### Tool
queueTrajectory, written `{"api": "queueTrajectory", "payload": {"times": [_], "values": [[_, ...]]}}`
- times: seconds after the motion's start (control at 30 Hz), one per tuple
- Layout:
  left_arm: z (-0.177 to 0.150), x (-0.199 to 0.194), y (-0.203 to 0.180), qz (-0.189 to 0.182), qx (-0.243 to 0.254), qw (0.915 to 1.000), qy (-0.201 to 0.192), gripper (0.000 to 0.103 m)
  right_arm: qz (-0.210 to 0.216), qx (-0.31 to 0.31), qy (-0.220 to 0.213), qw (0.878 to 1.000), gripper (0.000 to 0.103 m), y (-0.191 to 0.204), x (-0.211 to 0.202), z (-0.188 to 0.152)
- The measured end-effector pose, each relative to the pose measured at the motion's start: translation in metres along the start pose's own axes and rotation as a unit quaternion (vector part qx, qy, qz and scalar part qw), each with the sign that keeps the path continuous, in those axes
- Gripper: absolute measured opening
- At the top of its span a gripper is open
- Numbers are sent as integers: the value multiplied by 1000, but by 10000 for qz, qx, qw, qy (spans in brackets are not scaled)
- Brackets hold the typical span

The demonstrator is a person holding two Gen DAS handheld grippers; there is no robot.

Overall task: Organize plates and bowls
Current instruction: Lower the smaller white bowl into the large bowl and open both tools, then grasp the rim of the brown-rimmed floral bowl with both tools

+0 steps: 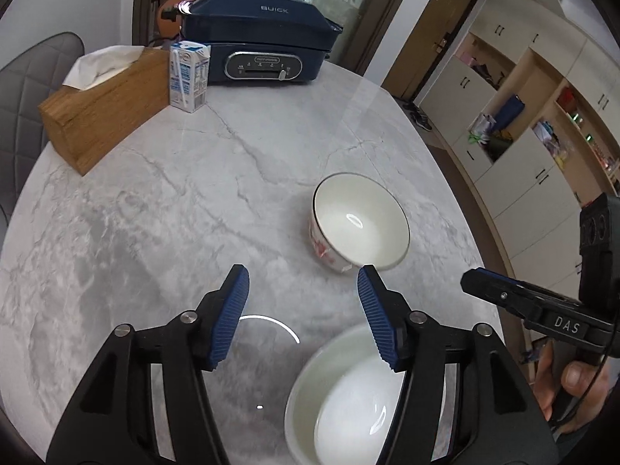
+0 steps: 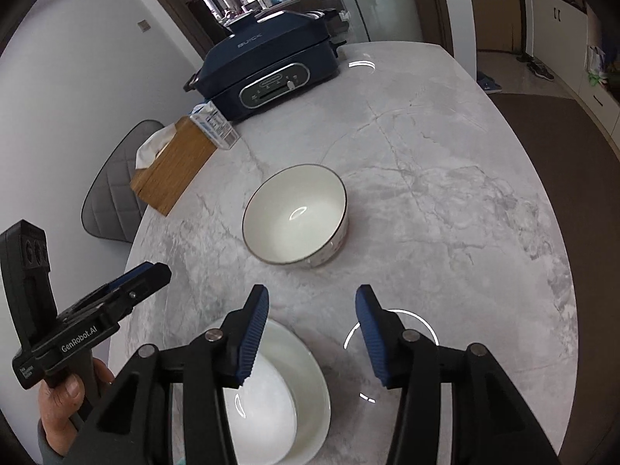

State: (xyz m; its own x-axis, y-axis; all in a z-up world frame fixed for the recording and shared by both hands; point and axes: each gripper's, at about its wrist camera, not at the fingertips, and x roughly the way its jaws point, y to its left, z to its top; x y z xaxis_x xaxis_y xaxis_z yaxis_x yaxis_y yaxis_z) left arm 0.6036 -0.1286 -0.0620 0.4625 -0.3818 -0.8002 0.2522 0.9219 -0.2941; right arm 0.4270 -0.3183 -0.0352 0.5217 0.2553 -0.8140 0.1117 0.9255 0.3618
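Marble table (image 1: 162, 201) fills both views. At upper left sit a wooden tissue box (image 1: 104, 108), a milk carton (image 1: 188, 75) and a blue cooker (image 1: 257, 44). Mid-frame stands a patterned bowl (image 1: 360, 221); a white bowl nested in a plate (image 2: 314, 379) lies at the bottom. Left gripper (image 1: 303, 283) and right gripper (image 2: 312, 302) hover with jaws apart, empty.

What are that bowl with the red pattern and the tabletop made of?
The bowl looks like glazed ceramic or porcelain: glossy white inside with a sharp light glint. The tabletop appears to be polished marble or a marble-look slab: grey veining, mirror-like reflections.
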Motion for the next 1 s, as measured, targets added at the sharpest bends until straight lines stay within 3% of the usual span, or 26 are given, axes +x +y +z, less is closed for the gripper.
{"api": "queueTrajectory", "payload": {"times": [0.2,0.4,0.53,0.7,1.0], "values": [[17,64,-9,38,182,9987,472,56,-12,277,203,9994,50,-15,54,32],[23,98,-14,45,162,9988,466,57,-69,213,340,9992,50,-15,87,40],[21,112,-16,167,260,9974,647,54,-100,193,425,9989,27,-17,99,43],[24,117,-23,281,542,9956,715,24,-72,130,486,9987,22,-16,103,42],[24,116,-20,275,475,9955,771,16,-183,171,423,9988,17,-15,99,41]]}}
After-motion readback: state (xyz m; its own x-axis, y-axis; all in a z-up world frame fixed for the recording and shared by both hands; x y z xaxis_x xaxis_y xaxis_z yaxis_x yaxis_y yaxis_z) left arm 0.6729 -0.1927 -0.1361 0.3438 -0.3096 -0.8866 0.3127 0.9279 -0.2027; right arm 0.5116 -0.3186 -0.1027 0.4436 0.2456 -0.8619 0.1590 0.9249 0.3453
